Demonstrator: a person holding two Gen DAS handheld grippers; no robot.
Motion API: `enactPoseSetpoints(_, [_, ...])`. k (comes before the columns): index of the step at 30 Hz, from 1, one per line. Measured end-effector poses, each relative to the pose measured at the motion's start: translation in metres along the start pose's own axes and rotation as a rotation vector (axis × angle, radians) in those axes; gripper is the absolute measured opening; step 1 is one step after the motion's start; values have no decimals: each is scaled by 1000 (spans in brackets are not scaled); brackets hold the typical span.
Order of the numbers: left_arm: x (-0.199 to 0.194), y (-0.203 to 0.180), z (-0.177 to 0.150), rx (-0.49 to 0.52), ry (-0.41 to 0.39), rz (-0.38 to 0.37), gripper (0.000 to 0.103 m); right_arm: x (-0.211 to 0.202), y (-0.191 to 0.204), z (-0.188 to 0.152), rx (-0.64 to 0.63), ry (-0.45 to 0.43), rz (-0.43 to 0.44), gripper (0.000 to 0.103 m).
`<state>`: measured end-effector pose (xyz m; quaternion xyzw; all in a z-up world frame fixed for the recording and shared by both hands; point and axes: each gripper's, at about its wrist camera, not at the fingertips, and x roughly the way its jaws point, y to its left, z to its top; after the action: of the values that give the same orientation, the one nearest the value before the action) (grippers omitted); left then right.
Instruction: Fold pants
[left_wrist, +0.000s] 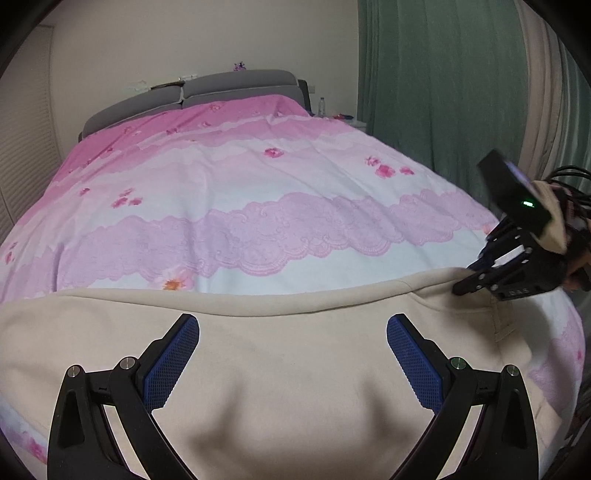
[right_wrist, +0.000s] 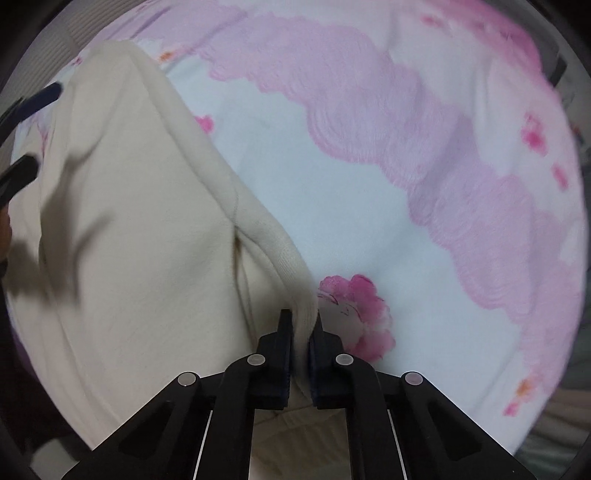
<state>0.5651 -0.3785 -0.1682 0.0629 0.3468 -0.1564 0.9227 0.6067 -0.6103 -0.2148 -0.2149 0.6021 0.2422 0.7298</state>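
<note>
Pants cream, soft, spread flat; rolled edge pinched.

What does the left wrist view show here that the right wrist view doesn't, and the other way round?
Only the left wrist view shows the grey headboard, green curtain, and the left gripper open above the cream pants. Only the right wrist view shows the right gripper up close, its pads pinching the pants' ribbed edge. Both show the pants lying on the pink floral bedspread and the right gripper at the pants' edge.
</note>
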Motion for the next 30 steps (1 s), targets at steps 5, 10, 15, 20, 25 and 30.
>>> enactPoseSetpoints(5, [-52,0,0,10,-45,-6,103,-56,45,-22,-109,-113,-180,7])
enactPoseSetpoints(10, [-119,-2,-13,28,-99,-8,103,-113,110,-59,-206,-235,-361,6])
enactPoseSetpoints(15, [-173,-5,-42,51,-146,-3,103,-127,180,-94,-323,-302,-525,6])
enactPoseSetpoints(20, [-205,-16,-86,45,-151,-31,103,-110,246,-145,-448,-313,-690,6])
enactPoseSetpoints(25, [-209,-33,-126,47,-106,-50,103,-74,287,-194,-525,-304,-762,6])
enactPoseSetpoints(30, [-201,-58,-160,93,-57,-59,103,-39,299,-230,-574,-257,-820,6])
